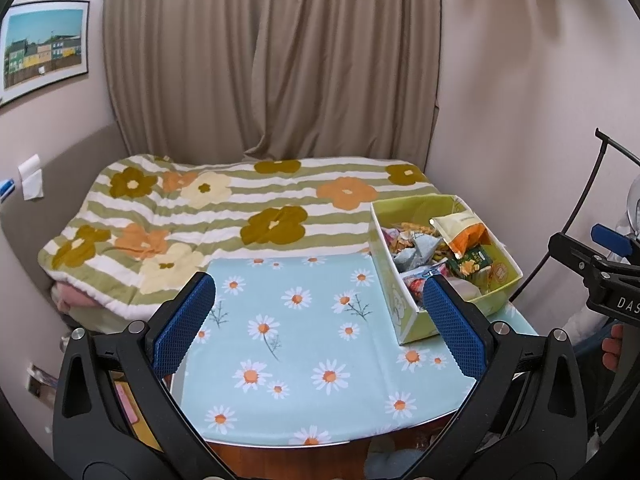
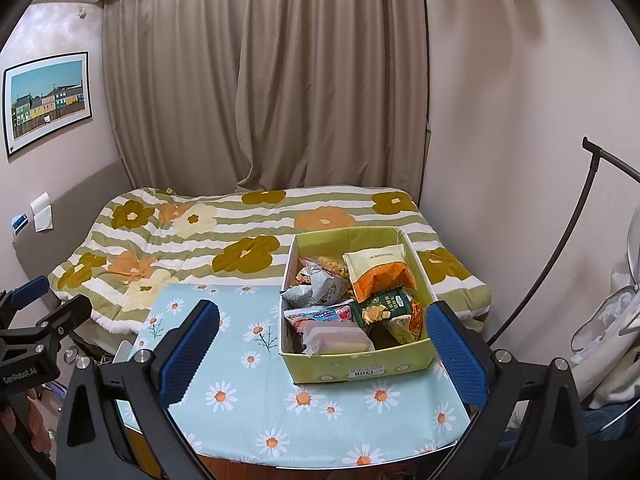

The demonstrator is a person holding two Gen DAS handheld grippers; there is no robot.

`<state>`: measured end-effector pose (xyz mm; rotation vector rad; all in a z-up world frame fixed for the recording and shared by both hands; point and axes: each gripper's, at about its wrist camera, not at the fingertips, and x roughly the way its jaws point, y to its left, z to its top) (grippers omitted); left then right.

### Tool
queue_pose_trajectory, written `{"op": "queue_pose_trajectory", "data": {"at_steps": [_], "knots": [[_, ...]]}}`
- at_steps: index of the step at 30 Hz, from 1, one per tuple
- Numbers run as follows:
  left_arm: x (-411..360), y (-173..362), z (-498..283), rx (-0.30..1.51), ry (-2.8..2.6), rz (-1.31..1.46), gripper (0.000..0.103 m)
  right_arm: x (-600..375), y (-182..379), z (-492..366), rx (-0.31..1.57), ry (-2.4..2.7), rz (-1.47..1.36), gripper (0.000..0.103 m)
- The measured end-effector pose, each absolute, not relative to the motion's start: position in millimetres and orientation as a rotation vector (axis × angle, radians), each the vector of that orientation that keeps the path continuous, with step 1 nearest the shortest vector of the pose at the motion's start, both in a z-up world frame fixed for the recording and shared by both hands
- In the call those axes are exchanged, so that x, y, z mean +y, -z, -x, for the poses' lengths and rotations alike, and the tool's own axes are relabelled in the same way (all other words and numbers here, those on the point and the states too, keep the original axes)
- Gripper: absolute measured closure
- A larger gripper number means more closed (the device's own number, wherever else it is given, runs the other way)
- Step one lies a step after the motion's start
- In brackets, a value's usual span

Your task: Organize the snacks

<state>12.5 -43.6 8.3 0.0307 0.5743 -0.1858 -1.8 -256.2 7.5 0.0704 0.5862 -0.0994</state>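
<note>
Both the left gripper [image 1: 320, 316] and right gripper [image 2: 322, 350] hang wide apart and hold nothing, above the near edge of the worktop [image 2: 248, 404]. The snacks [image 2: 340, 300] lie heaped in a green box [image 2: 360, 368] at the worktop's right end, beside the bed [image 2: 180, 232]. The likely risks: a gripper catching two overlapping packets at once, crushing a puffed bag, or nudging the light box toward the edge. Box walls crowd any reach; a black stand [image 2: 560, 248] curves up nearby on the right
</note>
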Motion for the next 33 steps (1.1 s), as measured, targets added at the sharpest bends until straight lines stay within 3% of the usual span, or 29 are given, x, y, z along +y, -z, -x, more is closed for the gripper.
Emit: {"op": "queue_pose_trajectory", "data": {"at_steps": [33], "knots": [[-39.9, -6.0, -17.6, 0.57, 0.155, -0.047, 0.0, -262.5, -7.8, -7.1, 0.593, 0.097, -0.077, 0.0]]}}
